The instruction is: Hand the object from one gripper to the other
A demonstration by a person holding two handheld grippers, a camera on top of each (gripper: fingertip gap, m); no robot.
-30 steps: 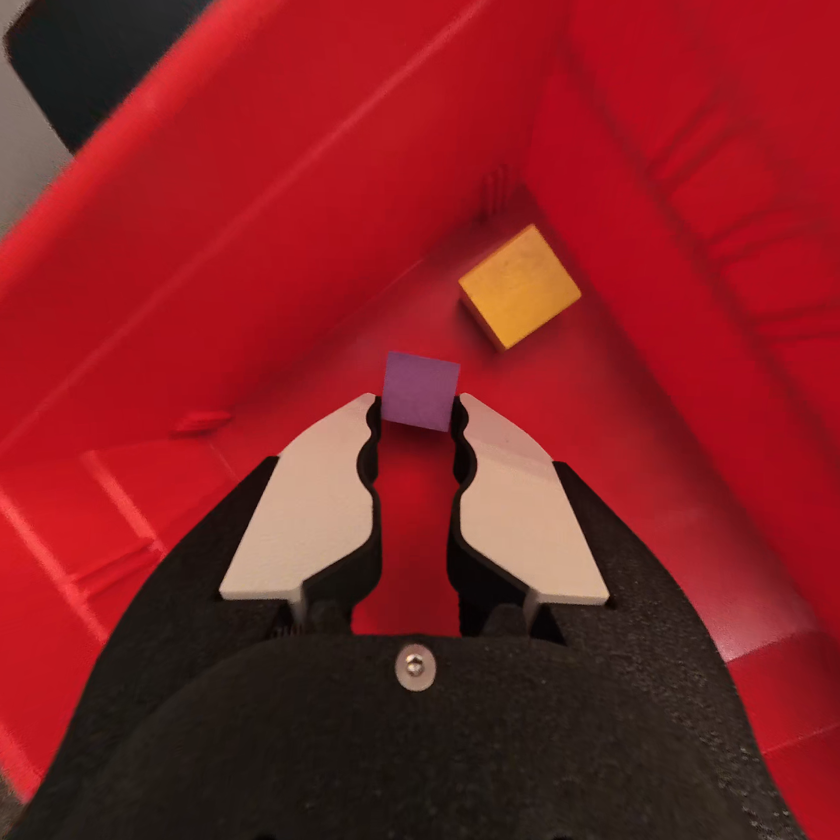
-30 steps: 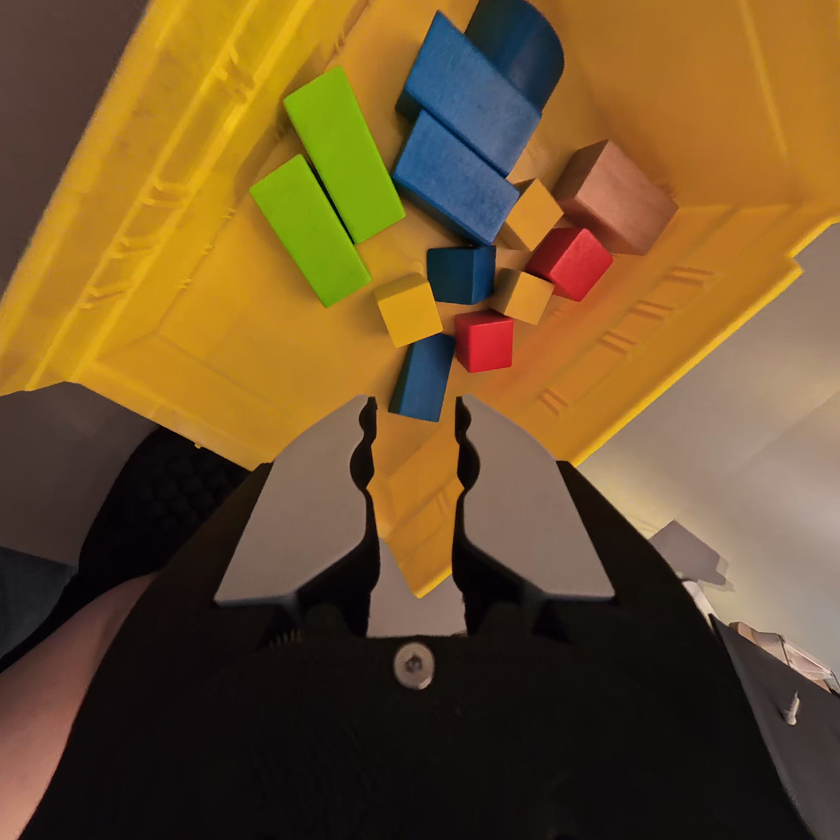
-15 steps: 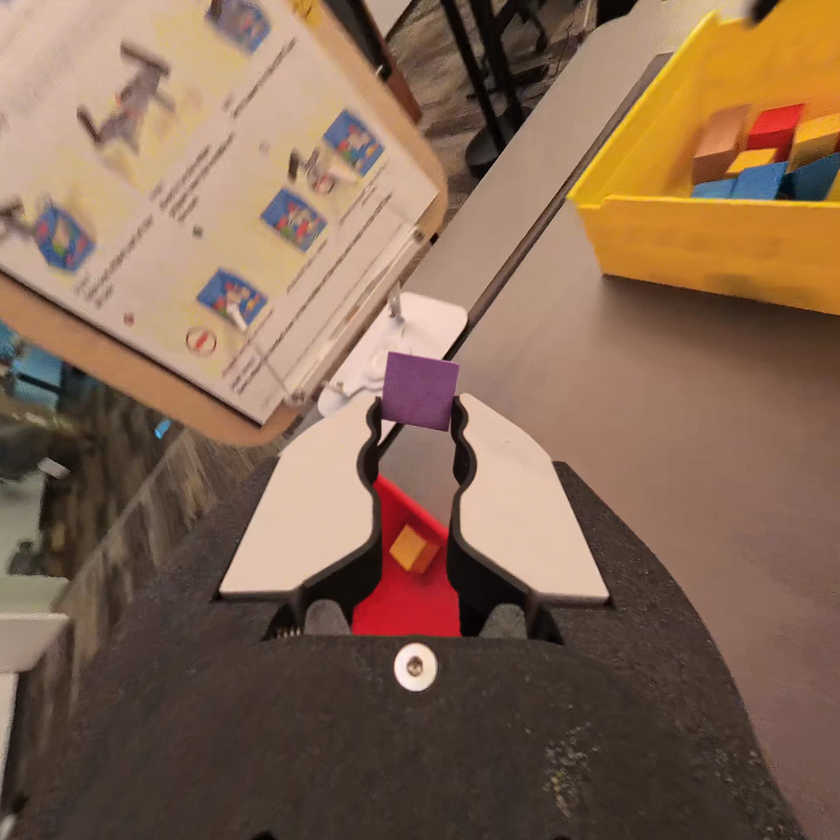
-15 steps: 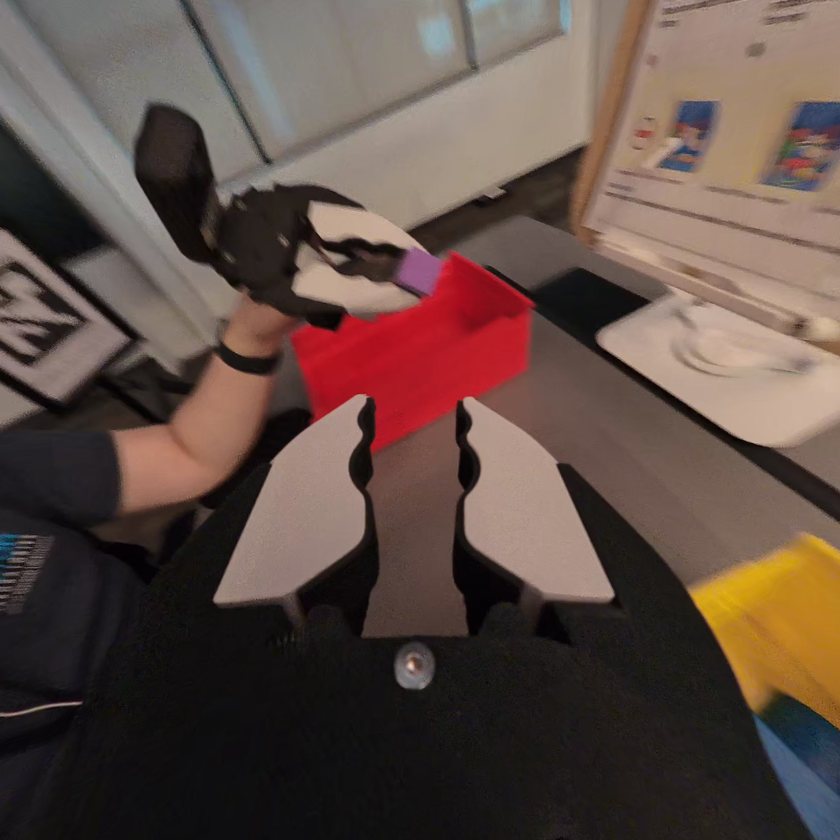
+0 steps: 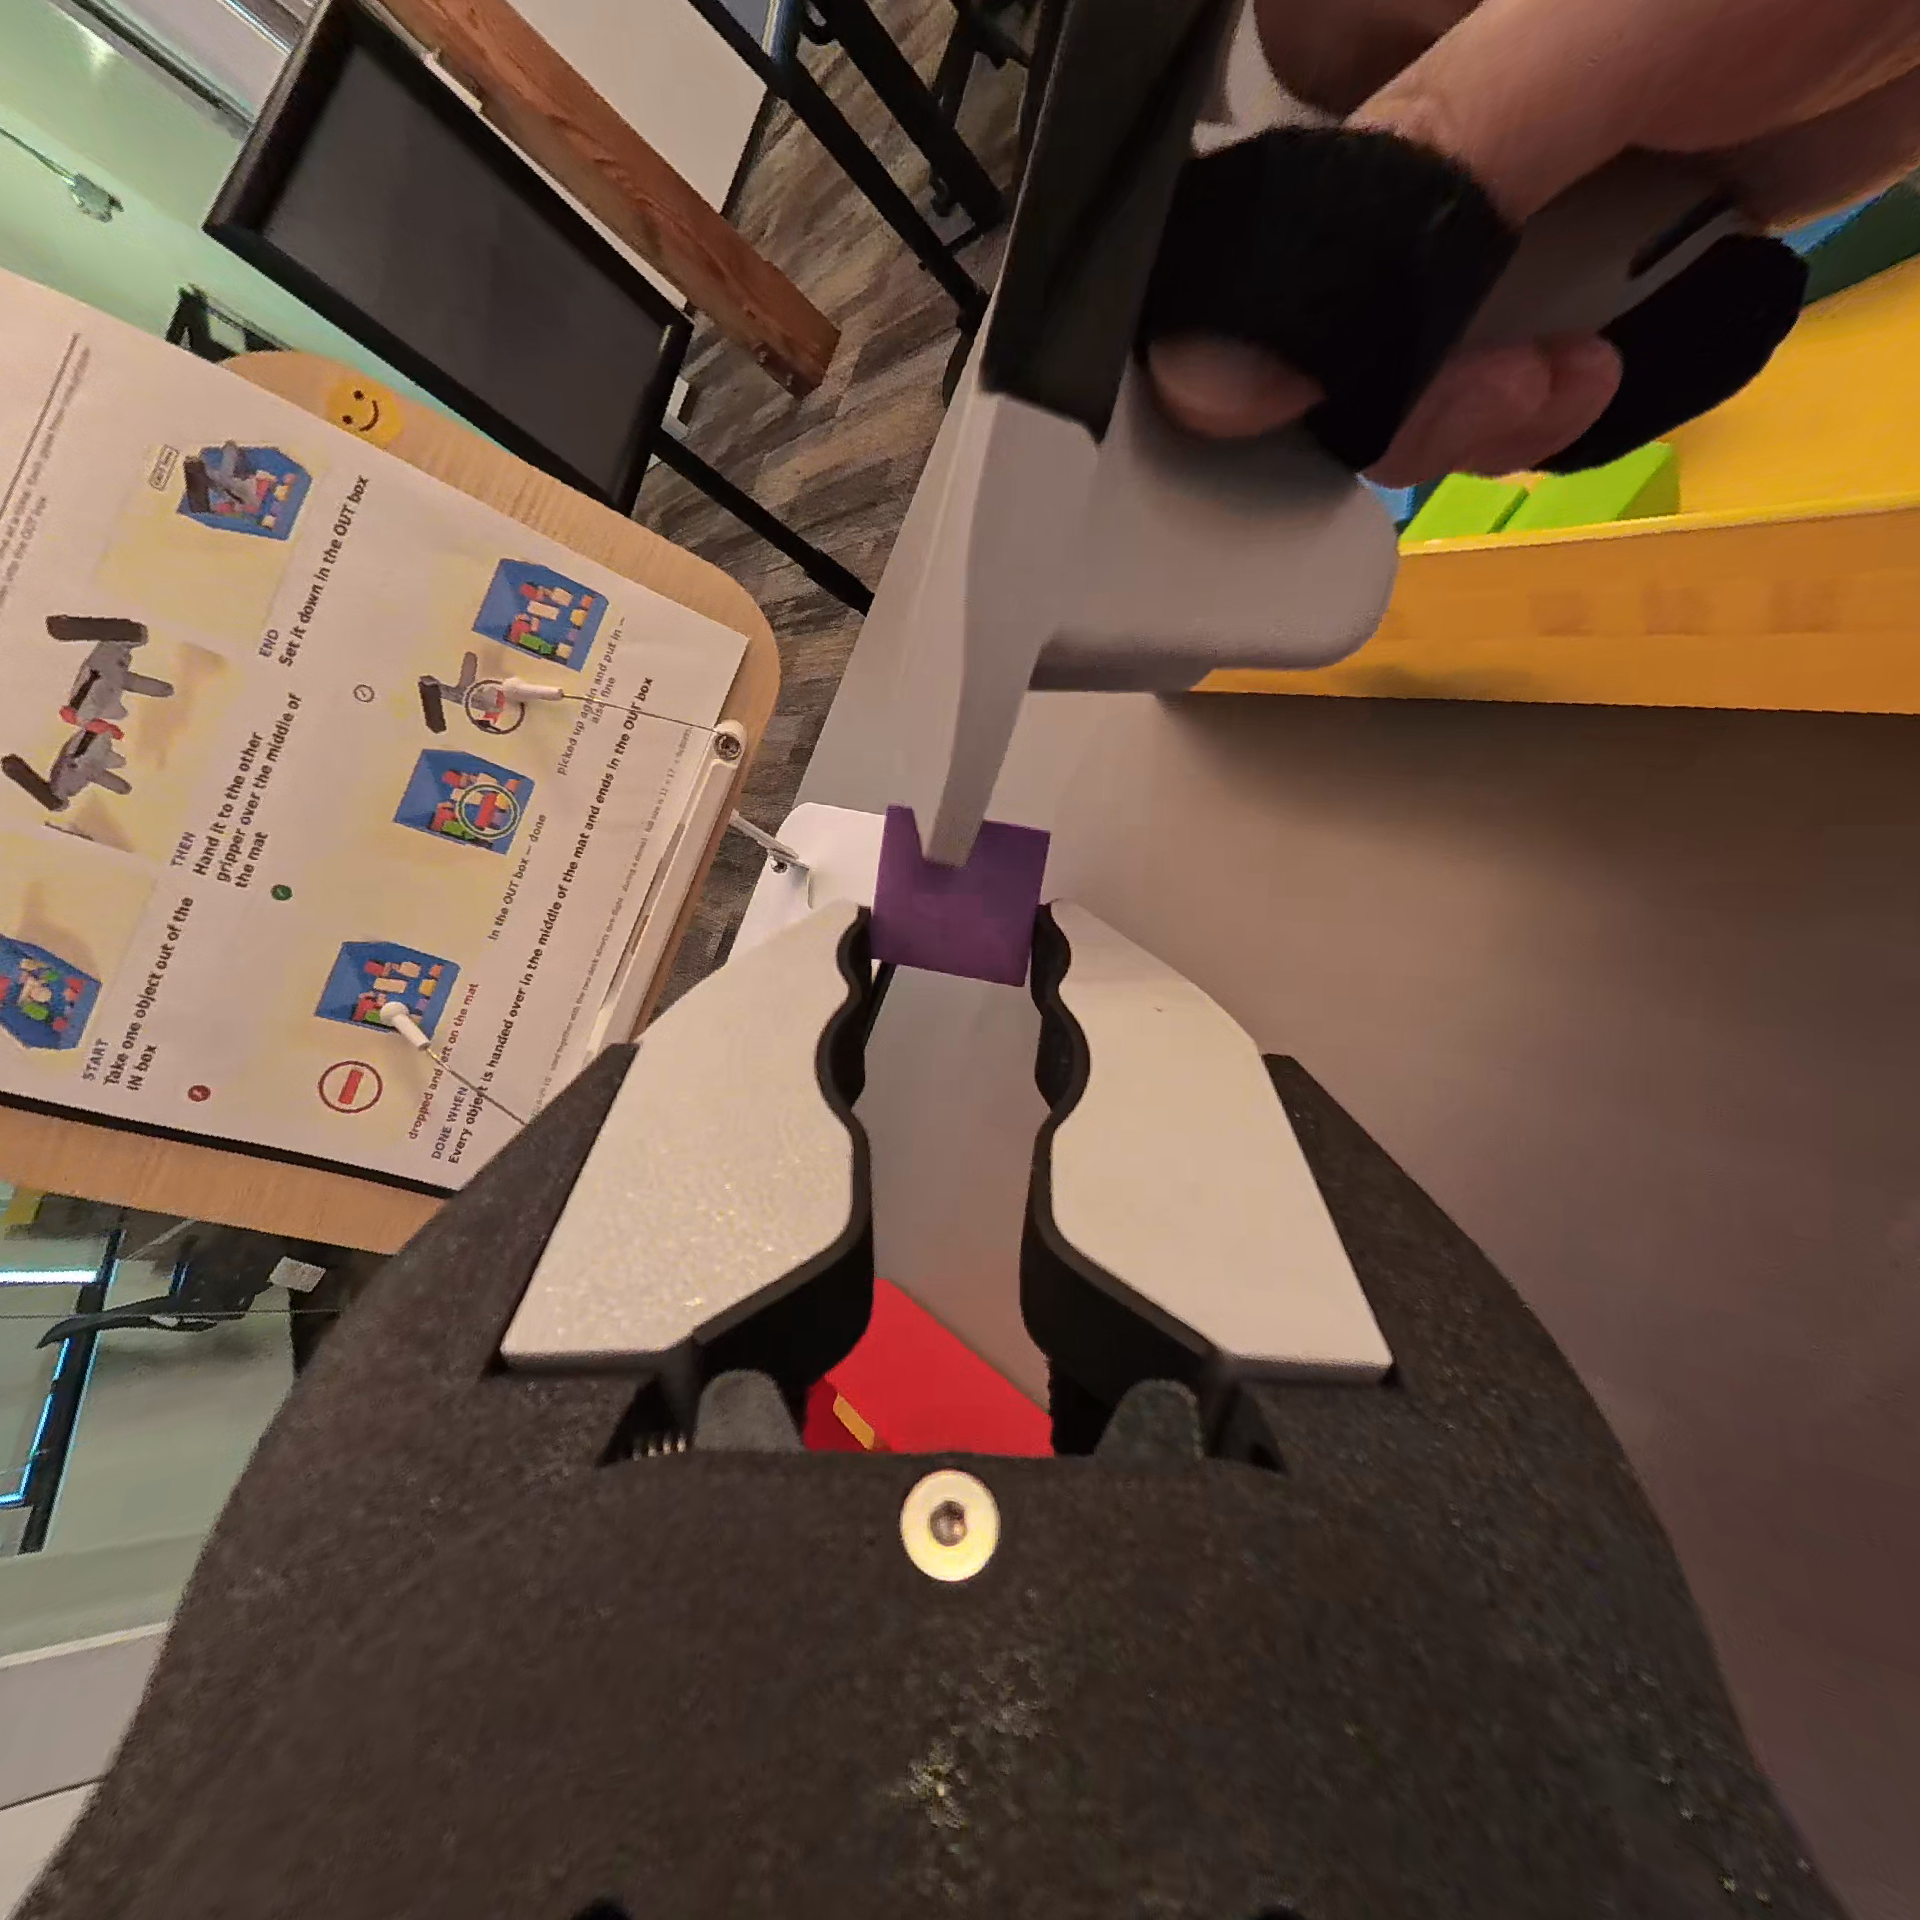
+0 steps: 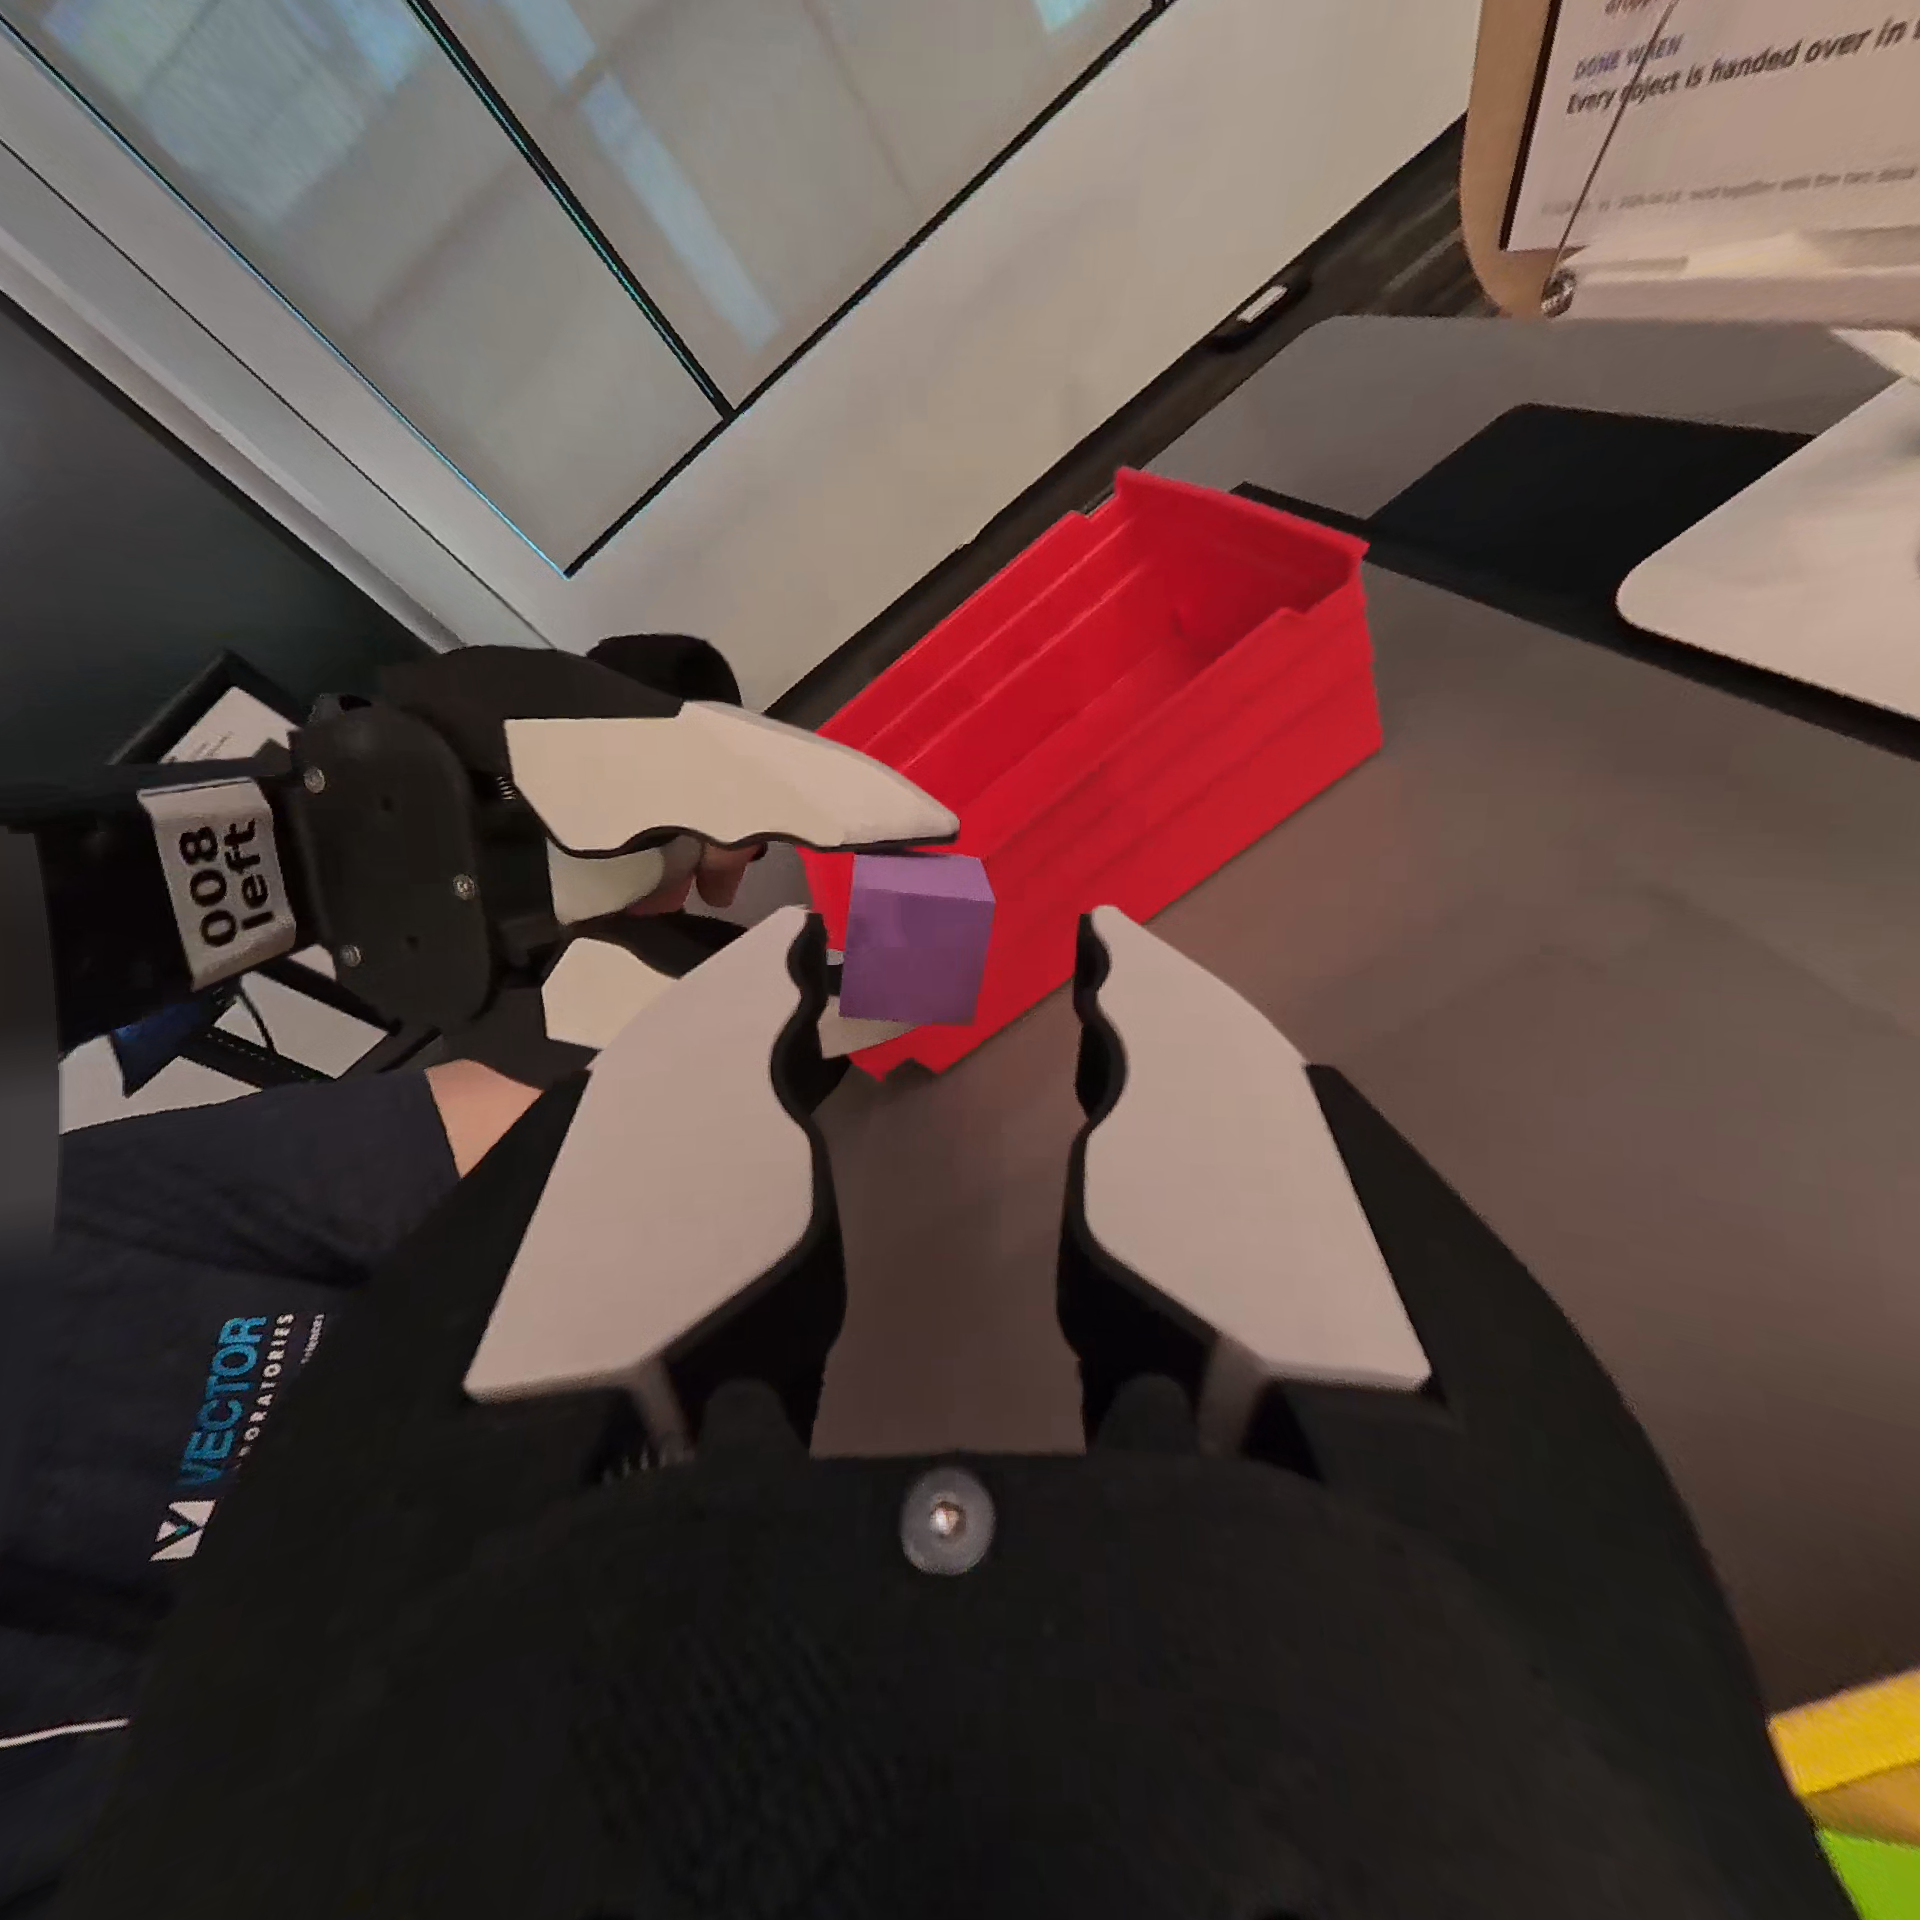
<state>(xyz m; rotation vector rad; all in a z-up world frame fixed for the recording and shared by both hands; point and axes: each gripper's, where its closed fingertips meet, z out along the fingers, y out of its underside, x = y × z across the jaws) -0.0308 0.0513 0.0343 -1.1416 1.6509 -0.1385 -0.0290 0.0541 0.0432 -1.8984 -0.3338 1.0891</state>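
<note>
Purple block (image 5: 958, 914) sits pinched at the tips of my left tongs (image 5: 951, 940), and it is a small cube with flat sides and sharp corners, maybe painted wood. Half a second ago my right tongs (image 6: 943, 971) were far off; now they have come right up, spread wide, with the block between their tips. One right finger (image 5: 971, 769) lies across the block's face. So I think the swap is about to happen: right must squeeze, then left lets go. The red bin (image 6: 1132, 727) beyond my right tips looks like smooth hard plastic, on a dull grey table (image 6: 1558, 1039)
</note>
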